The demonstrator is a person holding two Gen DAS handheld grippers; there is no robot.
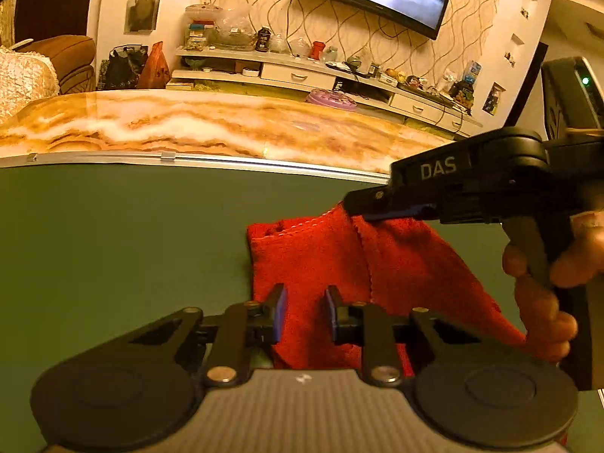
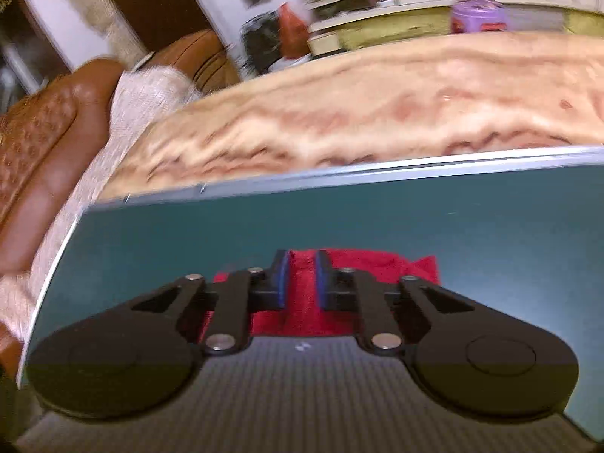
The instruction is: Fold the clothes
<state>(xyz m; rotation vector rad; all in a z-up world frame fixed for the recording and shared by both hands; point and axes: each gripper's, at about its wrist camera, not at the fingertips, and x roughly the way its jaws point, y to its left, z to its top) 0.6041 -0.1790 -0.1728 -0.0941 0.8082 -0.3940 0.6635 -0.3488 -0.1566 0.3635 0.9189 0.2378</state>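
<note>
A red cloth lies on the dark green mat. My right gripper comes in from the right in the left wrist view and is shut on the cloth's far edge, lifting it so the cloth drapes down. In the right wrist view the right gripper has a ridge of the red cloth pinched between its blue pads. My left gripper sits over the cloth's near part with a gap between its blue pads; red cloth fills that gap.
The green mat has a metal edge and lies on a marble-patterned table. A brown sofa with a lace cover stands to the left. A TV shelf with clutter is behind.
</note>
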